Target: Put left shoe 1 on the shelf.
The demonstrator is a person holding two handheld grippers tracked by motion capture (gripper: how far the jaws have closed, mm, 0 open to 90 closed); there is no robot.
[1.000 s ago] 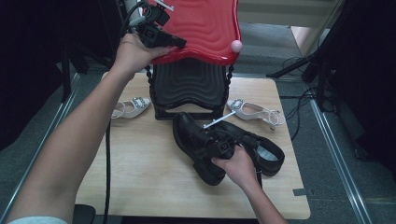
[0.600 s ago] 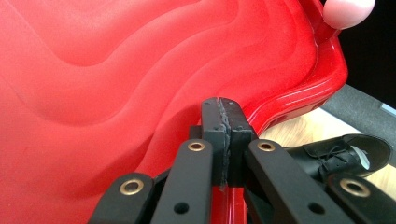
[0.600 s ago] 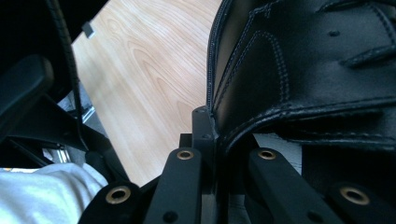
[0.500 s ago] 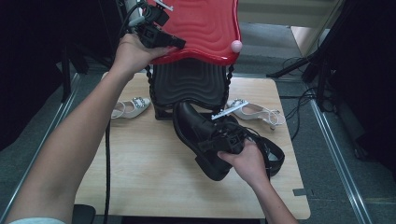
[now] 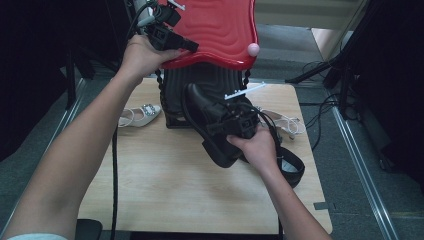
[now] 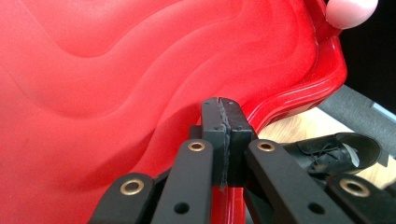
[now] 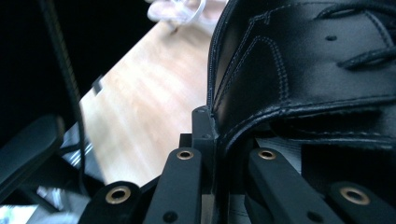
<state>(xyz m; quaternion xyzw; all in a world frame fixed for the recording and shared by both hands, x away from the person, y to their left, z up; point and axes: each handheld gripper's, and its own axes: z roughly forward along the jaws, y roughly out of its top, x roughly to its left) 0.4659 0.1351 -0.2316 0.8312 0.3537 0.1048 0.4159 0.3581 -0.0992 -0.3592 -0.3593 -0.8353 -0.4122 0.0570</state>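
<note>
1. Nearest you, the bare pale wooden tabletop (image 5: pixel 165 185) lies between your two forearms, which come in from the near edge.
2. Your right gripper (image 5: pixel 239 124) is clamped on the collar of a glossy black leather lace-up shoe (image 5: pixel 210 120). In the right gripper view the jaws pinch the stitched leather edge (image 7: pixel 261 121) between them, one inside the shoe and one outside.
3. That shoe hangs above the middle of the table, tilted with its toe toward the far side and its heel toward you, just in front of the black ribbed container.
4. A second black leather shoe (image 5: pixel 290 167) lies on the table at the near right, partly under your right hand (image 5: pixel 257 147).
5. To the left, well apart from the black shoes, a white strappy sandal with a jewelled buckle (image 5: pixel 140 116) lies flat on the wood. A second pale sandal (image 5: pixel 287 122) lies at the far right, beyond your right hand.
6. Farther off, the black ribbed plastic container (image 5: pixel 210 82) stands at the far middle of the table.
7. Farthest, your left gripper (image 5: pixel 172 41) is closed tight on the rim of the glossy red wavy plastic lid (image 5: pixel 215 27), holding it raised over the container. In the left gripper view the jaws meet on the lid's red edge (image 6: pixel 280 100).
</note>
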